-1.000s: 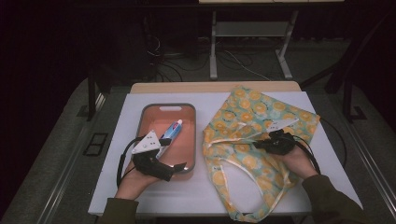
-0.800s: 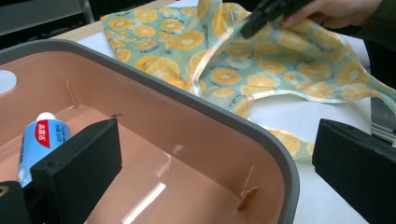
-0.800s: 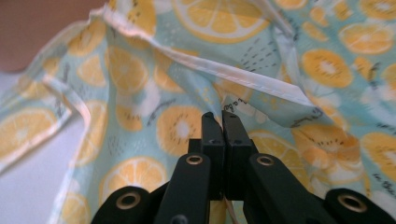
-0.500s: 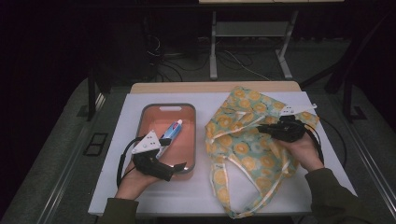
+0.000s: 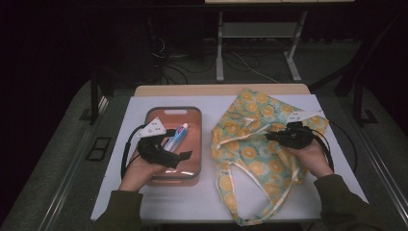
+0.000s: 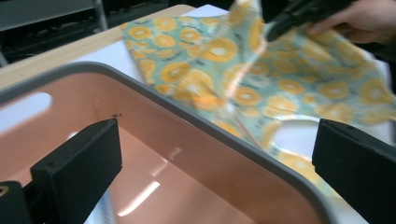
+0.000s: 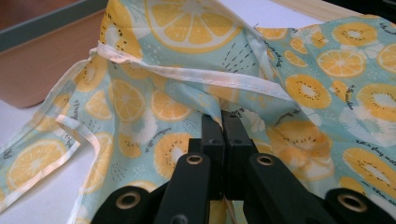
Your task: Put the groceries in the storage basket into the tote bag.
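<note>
Left gripper [image 5: 180, 156] jaws wide apart, held low in left hand [image 5: 139, 168]; right gripper [image 5: 270, 137] jaws pressed together, right hand [image 5: 310, 156] raised.

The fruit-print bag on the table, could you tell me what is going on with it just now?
A person works at a white table with tongs in each hand. The right tongs are shut on the fruit-print bag, pinching a fold of cloth near its opening. The left tongs are open and rest over the pink tub, one jaw inside its rim and one outside. A toothpaste tube lies in the tub. The bag lies crumpled beside the tub, its handles trailing toward the person.
</note>
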Demonstrator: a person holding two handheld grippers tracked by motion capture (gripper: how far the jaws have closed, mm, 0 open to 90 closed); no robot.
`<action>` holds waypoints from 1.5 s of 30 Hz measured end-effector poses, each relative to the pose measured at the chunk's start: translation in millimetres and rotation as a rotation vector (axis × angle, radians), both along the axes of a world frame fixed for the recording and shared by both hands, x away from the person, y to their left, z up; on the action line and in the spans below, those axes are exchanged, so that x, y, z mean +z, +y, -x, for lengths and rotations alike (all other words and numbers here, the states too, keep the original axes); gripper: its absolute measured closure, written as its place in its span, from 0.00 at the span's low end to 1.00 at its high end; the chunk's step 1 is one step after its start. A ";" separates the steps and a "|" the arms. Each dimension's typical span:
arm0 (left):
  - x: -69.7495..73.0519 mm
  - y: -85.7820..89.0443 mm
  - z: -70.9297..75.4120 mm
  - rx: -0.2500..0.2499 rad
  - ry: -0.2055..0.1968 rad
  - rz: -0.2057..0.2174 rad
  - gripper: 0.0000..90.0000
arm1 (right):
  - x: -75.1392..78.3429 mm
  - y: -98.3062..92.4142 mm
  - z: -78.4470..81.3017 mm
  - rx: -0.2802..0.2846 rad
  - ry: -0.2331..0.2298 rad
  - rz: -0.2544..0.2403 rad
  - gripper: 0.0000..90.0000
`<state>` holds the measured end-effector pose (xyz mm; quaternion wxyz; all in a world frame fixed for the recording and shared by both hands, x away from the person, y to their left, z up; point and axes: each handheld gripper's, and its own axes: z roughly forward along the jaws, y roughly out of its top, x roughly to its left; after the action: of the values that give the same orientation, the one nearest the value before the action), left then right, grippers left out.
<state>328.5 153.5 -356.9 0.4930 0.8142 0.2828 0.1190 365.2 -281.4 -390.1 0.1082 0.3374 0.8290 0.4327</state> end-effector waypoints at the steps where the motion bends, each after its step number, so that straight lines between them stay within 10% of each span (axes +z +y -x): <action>1: -1.1 -0.1 -4.2 0.010 0.003 -0.007 0.01 | -0.3 0.4 0.0 0.001 0.002 0.000 0.99; 10: -30.0 0.3 -42.6 0.186 0.112 -0.103 0.14 | -1.8 -2.2 1.2 0.003 0.002 0.000 0.99; 18: -52.8 -7.3 -52.1 0.250 0.208 -0.300 0.15 | -2.8 -1.6 1.9 0.005 0.004 0.009 0.99; 22: -56.4 -4.6 -54.2 0.288 0.255 -0.291 0.17 | -3.7 -1.1 1.9 0.007 0.006 0.013 0.99; 25: -63.4 -8.7 -55.8 0.289 0.302 -0.369 0.16 | -4.3 -0.3 2.6 0.009 0.008 0.015 0.99; 45: -61.7 -6.6 -55.1 0.263 0.403 -0.309 0.64 | -4.1 -0.2 4.4 0.015 0.005 0.012 0.99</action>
<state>383.6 146.9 -418.7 0.2771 0.8432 0.4568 0.0595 360.8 -281.6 -394.1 0.1050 0.3316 0.8343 0.4278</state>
